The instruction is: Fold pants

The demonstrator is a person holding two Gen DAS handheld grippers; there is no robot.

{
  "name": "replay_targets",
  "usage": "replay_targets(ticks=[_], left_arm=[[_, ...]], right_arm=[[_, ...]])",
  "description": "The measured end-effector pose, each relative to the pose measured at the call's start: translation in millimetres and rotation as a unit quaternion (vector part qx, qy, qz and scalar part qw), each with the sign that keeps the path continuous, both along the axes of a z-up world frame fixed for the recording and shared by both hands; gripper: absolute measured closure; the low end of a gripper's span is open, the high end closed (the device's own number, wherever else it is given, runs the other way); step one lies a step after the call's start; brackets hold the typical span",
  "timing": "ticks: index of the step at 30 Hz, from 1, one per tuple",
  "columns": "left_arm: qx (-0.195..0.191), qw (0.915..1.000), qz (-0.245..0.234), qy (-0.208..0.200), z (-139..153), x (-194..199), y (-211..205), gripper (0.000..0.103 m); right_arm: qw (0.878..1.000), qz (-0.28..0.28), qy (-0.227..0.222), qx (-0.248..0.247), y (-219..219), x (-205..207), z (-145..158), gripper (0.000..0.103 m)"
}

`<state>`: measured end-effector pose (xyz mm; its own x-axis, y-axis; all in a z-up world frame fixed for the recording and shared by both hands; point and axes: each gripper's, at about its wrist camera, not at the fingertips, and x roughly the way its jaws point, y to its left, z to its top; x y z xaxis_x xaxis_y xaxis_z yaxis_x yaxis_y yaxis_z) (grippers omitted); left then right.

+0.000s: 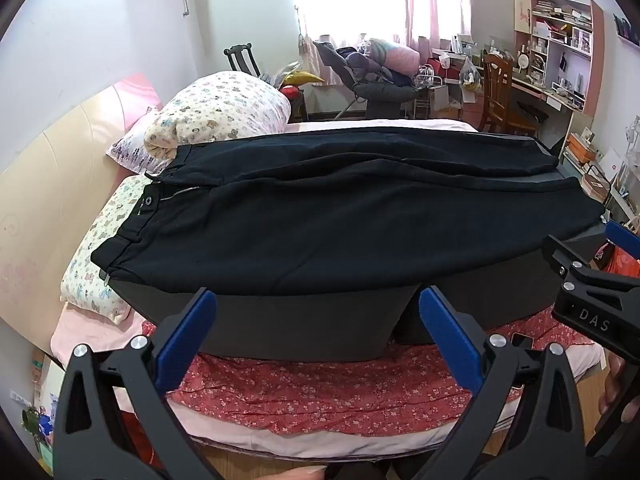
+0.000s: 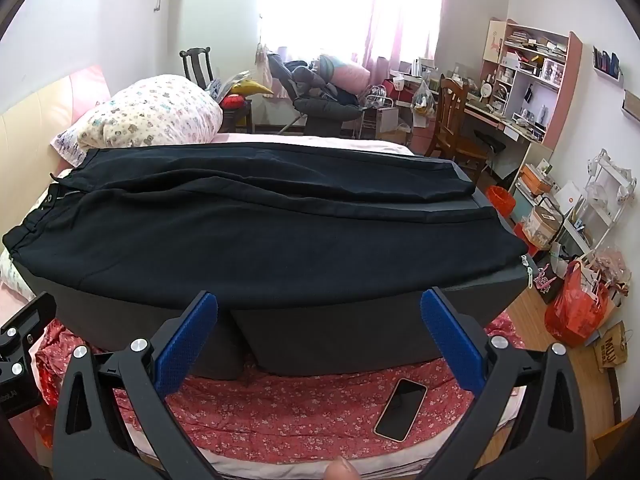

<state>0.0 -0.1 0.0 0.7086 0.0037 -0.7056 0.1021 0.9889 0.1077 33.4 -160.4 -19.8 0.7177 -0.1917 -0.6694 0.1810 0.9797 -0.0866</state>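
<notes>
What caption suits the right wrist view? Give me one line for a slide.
Open right gripper faces black pants spread flat on a dark platform, phone on the red floral sheet.

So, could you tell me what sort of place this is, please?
Most likely a home bedroom: a bed with a pillow, a cluttered desk with shelves above it, and a curtained window.
</notes>
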Motion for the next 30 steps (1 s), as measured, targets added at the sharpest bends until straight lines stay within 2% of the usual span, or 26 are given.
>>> replay_targets(ticks=[30], left_arm=[[-0.002, 1.0000, 0.000, 0.003, -0.2, -0.2, -0.1, 0.002]], right_arm=[[1.000, 0.000, 0.000, 0.001, 0.0, 0.1, 0.7, 0.001]])
